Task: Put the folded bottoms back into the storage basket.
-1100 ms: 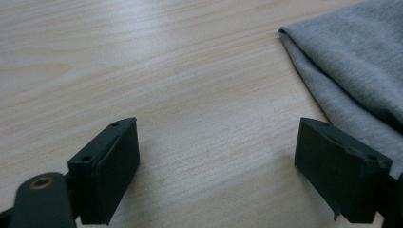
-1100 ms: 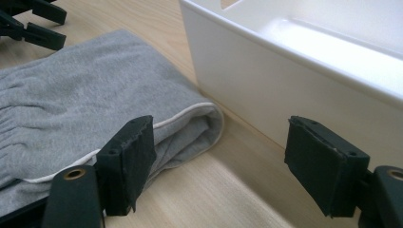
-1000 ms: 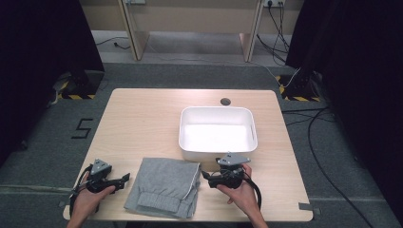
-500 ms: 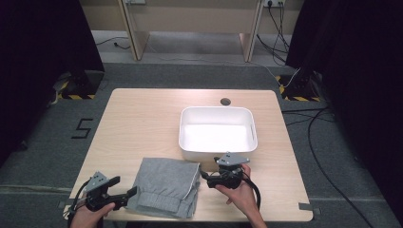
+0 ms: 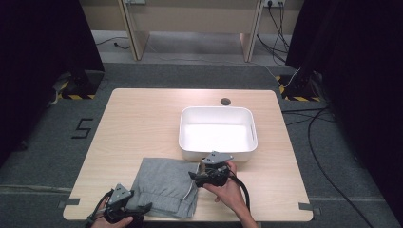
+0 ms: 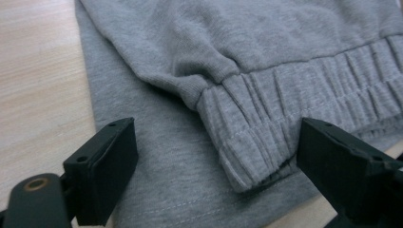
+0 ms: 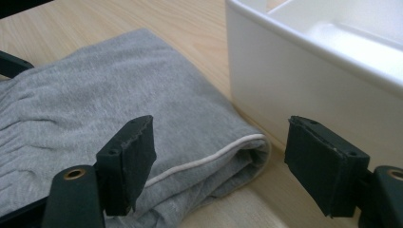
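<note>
A folded grey garment with a ribbed elastic band lies on the wooden table near its front edge. My left gripper stands open at the garment's front left corner, its jaws wide apart on either side of the band's folded end. At the garment's far right corner, my right gripper is open too, with a white cord edge of the cloth between its jaws. Neither gripper holds anything.
A white rectangular tub, nothing in it, stands just behind the garment's right corner, its near wall close to my right gripper. A dark round hole marks the table's far side. Bare wood stretches to the left and back.
My left gripper has moved from the table's left toward the front edge and rightward, up to the garment's front left corner. The right gripper has stayed at the far right corner.
</note>
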